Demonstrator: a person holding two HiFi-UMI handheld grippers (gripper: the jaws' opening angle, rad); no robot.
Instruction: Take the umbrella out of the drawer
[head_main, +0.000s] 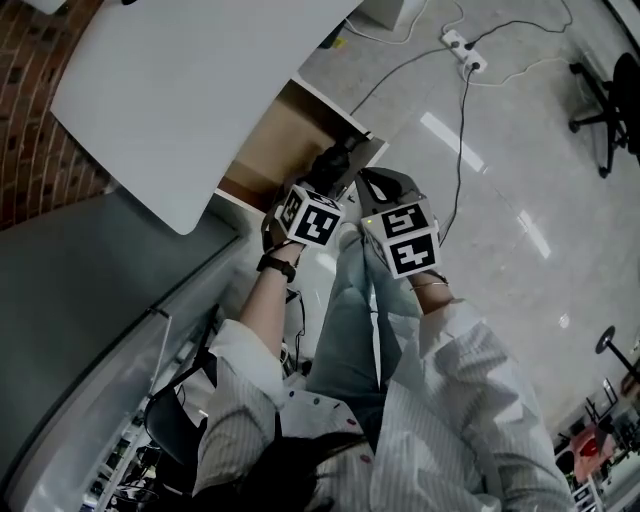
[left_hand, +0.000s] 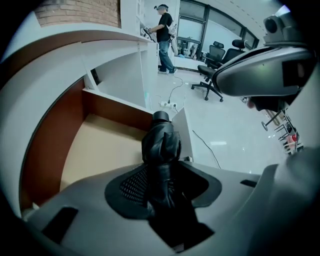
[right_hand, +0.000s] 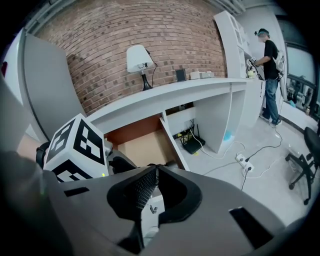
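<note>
1. The left gripper (left_hand: 160, 167) was clamped on the umbrella (left_hand: 161, 145), a black folded one; its mesh pads (left_hand: 132, 185) pressed the fabric from both sides.
2. The umbrella stuck out forward past the fingertips, its capped end farthest from the claw.
3. It hung over the open drawer (left_hand: 100, 145), near the drawer's white side wall (the light wooden floor showed bare below it).
4. In the head view the umbrella (head_main: 330, 165) sat at the drawer's (head_main: 275, 140) outer edge, under the white desk top (head_main: 180, 90).
5. The right gripper (right_hand: 154, 172) had its jaw tips together with nothing between them.
6. It was just beside the left gripper's marker cube (right_hand: 75, 147).
</note>
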